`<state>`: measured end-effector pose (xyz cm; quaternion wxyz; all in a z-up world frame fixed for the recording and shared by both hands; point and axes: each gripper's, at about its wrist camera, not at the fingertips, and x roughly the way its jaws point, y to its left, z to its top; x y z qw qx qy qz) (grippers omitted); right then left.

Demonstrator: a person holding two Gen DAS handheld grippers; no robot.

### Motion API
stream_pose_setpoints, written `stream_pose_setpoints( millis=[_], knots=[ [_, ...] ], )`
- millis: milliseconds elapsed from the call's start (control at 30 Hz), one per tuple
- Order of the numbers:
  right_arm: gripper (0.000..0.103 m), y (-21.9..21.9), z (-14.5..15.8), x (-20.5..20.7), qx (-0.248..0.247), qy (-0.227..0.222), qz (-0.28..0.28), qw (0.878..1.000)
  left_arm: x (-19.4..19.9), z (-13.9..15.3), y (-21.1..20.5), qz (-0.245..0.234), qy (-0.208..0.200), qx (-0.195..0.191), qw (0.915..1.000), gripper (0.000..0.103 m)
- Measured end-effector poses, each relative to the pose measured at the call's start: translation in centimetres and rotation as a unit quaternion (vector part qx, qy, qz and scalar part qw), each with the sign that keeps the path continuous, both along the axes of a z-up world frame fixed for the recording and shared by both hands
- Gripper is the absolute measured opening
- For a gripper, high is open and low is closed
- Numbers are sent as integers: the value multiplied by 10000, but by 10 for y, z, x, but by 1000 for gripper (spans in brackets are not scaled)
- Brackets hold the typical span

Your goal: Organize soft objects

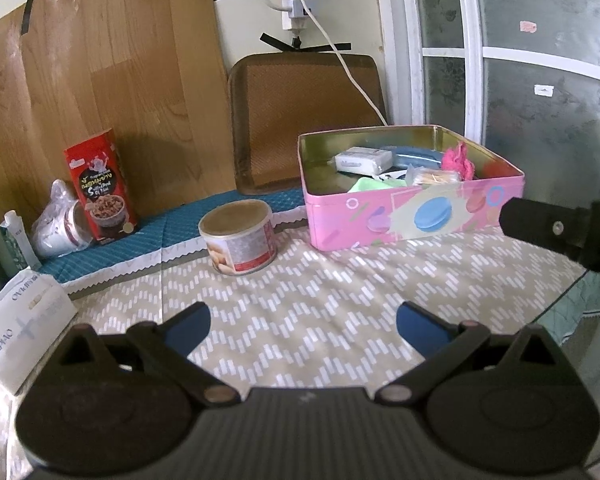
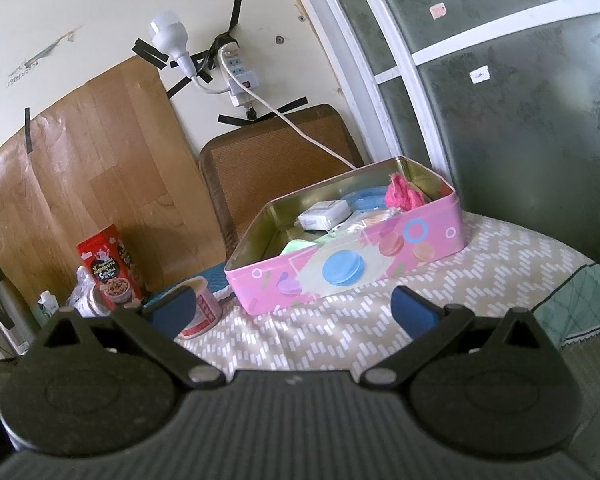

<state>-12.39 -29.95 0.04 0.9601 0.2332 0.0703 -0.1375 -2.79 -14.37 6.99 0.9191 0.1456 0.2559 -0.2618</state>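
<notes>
Both tools, left tool [image 1: 303, 325] and right tool [image 2: 292, 307], hang spread and empty above the table [image 1: 320, 300]. Farther back, the pink tin [image 1: 412, 216] holds the pink fluffy cloth [image 1: 458, 160], near a small can [image 1: 238, 238].

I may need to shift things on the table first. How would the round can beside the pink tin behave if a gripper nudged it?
The round can stands upright on its flat base, so it would probably slide rather than roll. The patterned tablecloth under it might bunch and drag. If tipped, its cylindrical side would likely roll.
</notes>
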Motion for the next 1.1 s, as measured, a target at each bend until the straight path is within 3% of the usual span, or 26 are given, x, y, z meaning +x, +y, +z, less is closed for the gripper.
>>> stream_pose_setpoints(
  millis=[1100],
  knots=[
    [103, 3, 1, -2, 18, -14, -31, 10000, -1, 8, 9, 274, -66, -27, 9996, 103]
  ],
)
